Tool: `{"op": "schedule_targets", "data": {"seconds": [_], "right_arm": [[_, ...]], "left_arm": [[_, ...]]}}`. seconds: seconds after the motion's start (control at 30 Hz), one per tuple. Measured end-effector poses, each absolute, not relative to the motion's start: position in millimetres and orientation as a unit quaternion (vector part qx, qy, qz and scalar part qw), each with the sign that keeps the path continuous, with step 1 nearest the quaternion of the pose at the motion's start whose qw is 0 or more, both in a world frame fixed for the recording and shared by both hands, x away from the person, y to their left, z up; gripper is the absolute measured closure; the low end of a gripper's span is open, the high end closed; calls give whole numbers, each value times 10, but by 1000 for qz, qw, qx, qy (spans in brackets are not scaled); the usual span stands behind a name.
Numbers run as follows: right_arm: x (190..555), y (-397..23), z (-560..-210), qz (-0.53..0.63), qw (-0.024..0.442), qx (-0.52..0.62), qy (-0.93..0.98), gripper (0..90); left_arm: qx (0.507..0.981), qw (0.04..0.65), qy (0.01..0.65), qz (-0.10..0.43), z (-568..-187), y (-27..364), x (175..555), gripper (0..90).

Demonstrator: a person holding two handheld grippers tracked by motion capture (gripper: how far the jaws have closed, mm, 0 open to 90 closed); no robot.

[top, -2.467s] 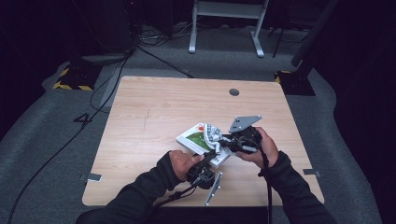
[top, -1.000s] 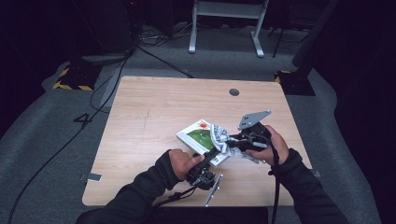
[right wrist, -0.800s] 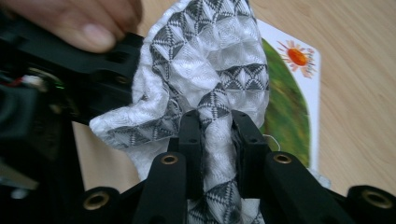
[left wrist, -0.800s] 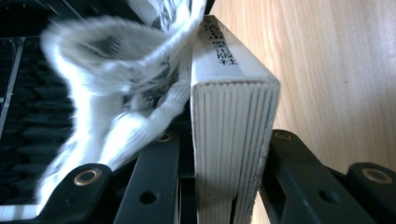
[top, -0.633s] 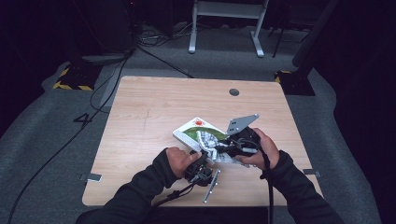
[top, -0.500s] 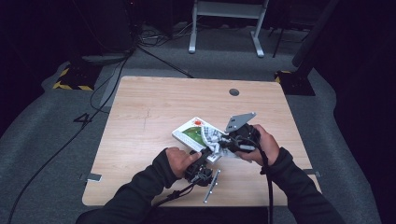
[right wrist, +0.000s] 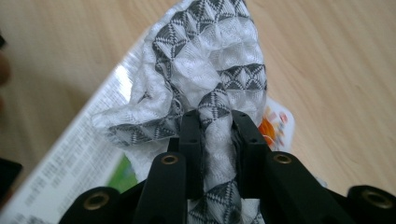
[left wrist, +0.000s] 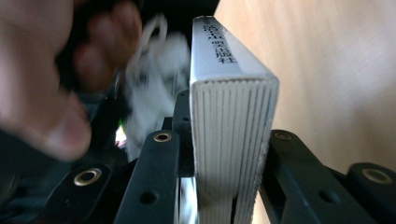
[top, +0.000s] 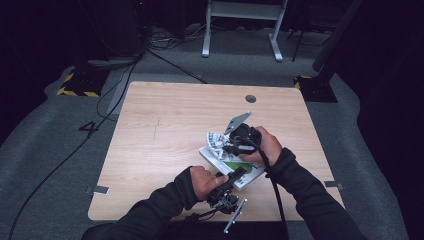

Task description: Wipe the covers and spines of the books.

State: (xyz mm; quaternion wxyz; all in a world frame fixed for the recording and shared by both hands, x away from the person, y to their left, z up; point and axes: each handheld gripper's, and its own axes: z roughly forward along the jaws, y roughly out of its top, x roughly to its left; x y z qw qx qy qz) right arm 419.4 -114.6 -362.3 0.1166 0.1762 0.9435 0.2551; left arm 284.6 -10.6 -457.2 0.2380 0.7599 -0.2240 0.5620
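Wiping a book cover, mid-task. The left gripper (top: pixel 235 176) has its jaws closed across the thickness of a paperback book (top: pixel 231 164), gripping it at the near edge; in the left gripper view the page block (left wrist: pixel 232 140) stands between the two jaws, spine lettering running away from the camera. The book lies on the wooden table (top: pixel 165 125), right of centre and toward the person's side, its white-and-green cover facing up. The right gripper (top: pixel 231 146) is clamped on a bunched white cloth with a grey triangle pattern (right wrist: pixel 210 79), which rests on the far part of the cover. As a judgement: book secured and cloth brought to the cover are done; wiping is under way, with the green portion of the cover nearer the left gripper apparently left to cover. How clean the surface is cannot be told.
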Motion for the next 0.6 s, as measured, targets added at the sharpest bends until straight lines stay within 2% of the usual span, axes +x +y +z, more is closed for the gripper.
{"op": "schedule_targets", "data": {"seconds": [0.07,0.17,0.2,0.33,0.5,0.6], "right_arm": [[4161,-1084,-3651,266,91,172,944,766],[4101,-1071,-3675,270,81,161,946,766],[4102,-1087,-3674,270,81,164,945,765],[4284,-1281,-3681,231,130,209,941,766],[4550,-1435,-3730,231,120,262,929,765],[4637,-1373,-3759,233,111,267,928,765]], "left_arm": [[761,237,-226,560,-4580,-102,2831,751],[761,234,-229,560,-4564,-84,2821,746],[758,233,-229,565,-4565,-81,2812,746],[752,235,-234,570,-4536,-101,2772,747],[749,242,-244,567,-4559,-138,2721,750],[749,241,-246,565,-4570,-145,2721,750]]}}
